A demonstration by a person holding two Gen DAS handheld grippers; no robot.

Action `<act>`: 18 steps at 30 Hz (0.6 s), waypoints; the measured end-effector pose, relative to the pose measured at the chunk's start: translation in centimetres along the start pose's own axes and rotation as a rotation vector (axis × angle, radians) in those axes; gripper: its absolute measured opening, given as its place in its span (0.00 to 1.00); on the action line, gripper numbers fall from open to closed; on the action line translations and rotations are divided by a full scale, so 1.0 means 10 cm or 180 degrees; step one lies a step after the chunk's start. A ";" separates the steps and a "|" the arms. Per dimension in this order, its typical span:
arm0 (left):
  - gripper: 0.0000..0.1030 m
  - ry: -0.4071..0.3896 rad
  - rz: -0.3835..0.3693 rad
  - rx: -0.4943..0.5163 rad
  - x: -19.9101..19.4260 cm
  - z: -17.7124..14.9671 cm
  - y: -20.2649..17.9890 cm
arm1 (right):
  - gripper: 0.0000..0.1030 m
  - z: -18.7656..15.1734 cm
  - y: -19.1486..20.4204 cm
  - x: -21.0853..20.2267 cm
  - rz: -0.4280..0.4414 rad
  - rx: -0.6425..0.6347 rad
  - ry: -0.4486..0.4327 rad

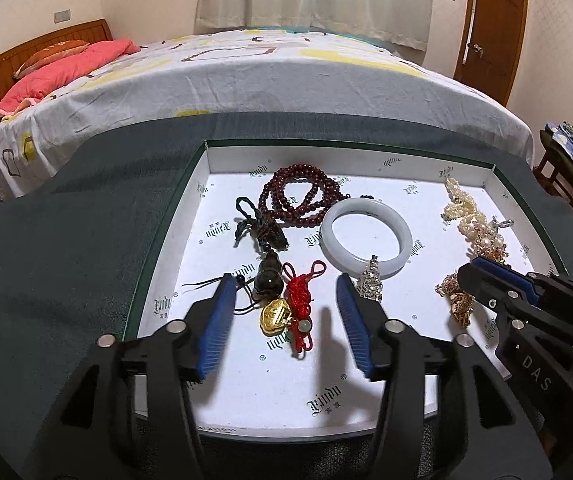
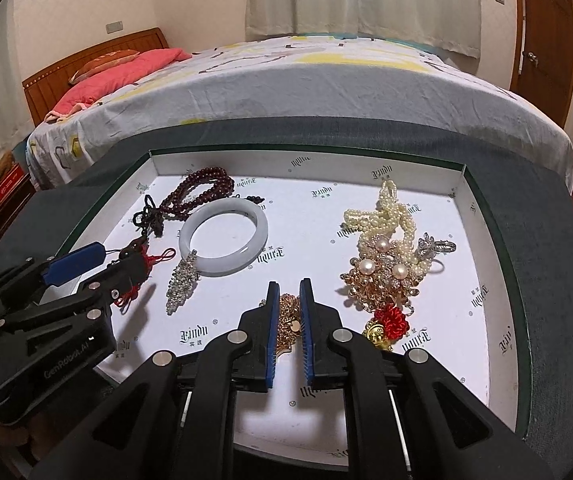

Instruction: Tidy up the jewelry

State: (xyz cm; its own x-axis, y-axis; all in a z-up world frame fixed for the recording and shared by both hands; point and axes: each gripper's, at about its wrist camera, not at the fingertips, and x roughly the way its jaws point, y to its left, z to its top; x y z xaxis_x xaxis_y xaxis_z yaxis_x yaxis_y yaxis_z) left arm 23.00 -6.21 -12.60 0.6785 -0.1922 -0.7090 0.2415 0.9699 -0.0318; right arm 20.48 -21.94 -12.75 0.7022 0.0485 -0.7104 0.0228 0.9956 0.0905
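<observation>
Left gripper [image 1: 282, 284] fingers sit open around the red knotted charm [image 1: 300, 300] in the tray [image 2: 474, 184]. Right gripper [image 2: 286, 288] fingers, slightly apart, straddle the gold chain [image 2: 288, 320], not pinching. Chain's probably floppy and slippery; best pinched at its bunched middle.

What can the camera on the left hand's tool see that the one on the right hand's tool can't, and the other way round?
Only the left view shows the gold charm on its red knotted cord in full, lying between the left tool's open fingers. Only the right view shows the red flower ornament, the silver ring and the gold chain between the right tool's fingers. Both show the white bangle, dark red beads, pearl strands and the white tray.
</observation>
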 end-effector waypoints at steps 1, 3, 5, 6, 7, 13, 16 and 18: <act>0.58 -0.0006 0.0004 0.0000 0.00 0.00 0.00 | 0.38 0.00 0.00 -0.01 -0.0016 0.0007 -0.0023; 0.62 -0.0024 0.0007 0.0006 -0.02 0.00 0.00 | 0.54 -0.01 -0.01 -0.06 -0.0044 0.0010 -0.0091; 0.68 -0.0031 0.0042 0.0026 -0.04 -0.01 -0.01 | 0.54 -0.02 0.00 -0.08 -0.0064 -0.0013 -0.0091; 0.70 -0.0038 0.0054 0.0029 -0.06 -0.01 -0.01 | 0.54 -0.02 -0.01 -0.09 -0.0064 -0.0007 -0.0086; 0.71 -0.0046 0.0054 0.0029 -0.08 -0.01 -0.01 | 0.55 -0.03 -0.02 -0.12 -0.0075 0.0004 -0.0091; 0.83 -0.0133 0.0125 0.0056 -0.35 -0.08 -0.04 | 0.69 -0.14 -0.08 -0.38 -0.0178 0.0083 -0.0177; 0.87 -0.0162 0.0163 0.0063 -0.52 -0.14 -0.06 | 0.72 -0.22 -0.11 -0.53 -0.0238 0.0080 -0.0184; 0.88 -0.0189 0.0187 0.0052 -0.64 -0.19 -0.08 | 0.73 -0.29 -0.16 -0.67 -0.0269 0.0112 -0.0188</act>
State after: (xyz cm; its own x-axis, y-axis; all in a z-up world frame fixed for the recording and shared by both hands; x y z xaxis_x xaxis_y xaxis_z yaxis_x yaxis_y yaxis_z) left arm 17.10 -5.44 -9.35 0.7315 -0.1441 -0.6664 0.2112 0.9772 0.0204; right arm 13.67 -23.58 -10.21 0.7375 -0.0412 -0.6741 0.1080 0.9925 0.0574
